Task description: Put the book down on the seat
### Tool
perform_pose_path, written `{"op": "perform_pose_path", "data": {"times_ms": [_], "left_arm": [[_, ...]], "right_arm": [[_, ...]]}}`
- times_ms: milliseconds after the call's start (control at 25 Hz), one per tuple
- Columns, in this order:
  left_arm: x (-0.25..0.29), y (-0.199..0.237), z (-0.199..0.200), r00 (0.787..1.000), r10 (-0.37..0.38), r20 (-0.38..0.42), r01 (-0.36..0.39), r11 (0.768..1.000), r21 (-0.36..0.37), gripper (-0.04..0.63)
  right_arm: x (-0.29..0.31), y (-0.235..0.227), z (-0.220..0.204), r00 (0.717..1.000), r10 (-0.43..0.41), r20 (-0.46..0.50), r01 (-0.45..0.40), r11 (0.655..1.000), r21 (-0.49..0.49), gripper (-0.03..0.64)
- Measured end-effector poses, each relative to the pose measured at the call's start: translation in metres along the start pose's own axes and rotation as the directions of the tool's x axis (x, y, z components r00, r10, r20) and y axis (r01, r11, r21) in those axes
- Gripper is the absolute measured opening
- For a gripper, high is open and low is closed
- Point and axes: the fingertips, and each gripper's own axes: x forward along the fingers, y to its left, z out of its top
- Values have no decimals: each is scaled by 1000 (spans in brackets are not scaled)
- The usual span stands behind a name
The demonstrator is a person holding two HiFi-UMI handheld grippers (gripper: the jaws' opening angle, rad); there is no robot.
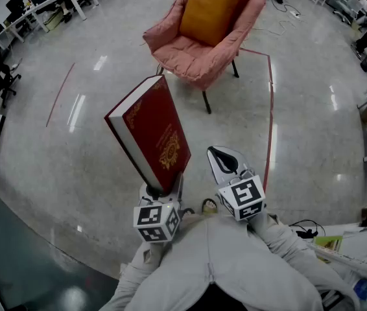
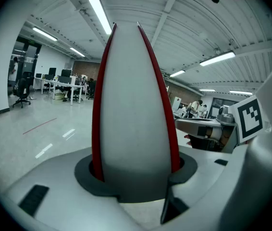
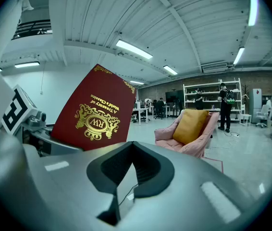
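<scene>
- Red book (image 1: 151, 131) rides tilted on its lower edge in your left gripper (image 1: 162, 188). The jaws clamp it cover to cover across the pages.
- Your right gripper (image 1: 225, 162) is just beside it, tips together and holding nothing.
- Ahead, well apart from the book, is the pink chair (image 1: 161, 32). An orange cushion (image 1: 213, 8) leans on its back, and the seat (image 1: 187, 50) in front of that is bare.
- You look to be in the carrying step. Next, get close to the chair, lay the book flat over the seat, and only then let go.
</scene>
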Motion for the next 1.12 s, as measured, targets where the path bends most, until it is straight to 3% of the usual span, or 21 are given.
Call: {"op": "perform_pose_path", "data": {"times_ms": [440,760,1120], "left_arm": [[-26,-15,4,999,-11,36,10,1000,18,249],[-25,-35,-3,999,-34,37,34,999,24,249],[-16,-36,-11,1000,-11,24,11,1000,14,249]], "right_arm": [[-27,24,-2,1000,13,17,-13,1000,15,-2],[-45,18,-6,999,16,35,-17,999,29,0],[-51,5,-15,1000,6,18,-7,999,48,0]]}}
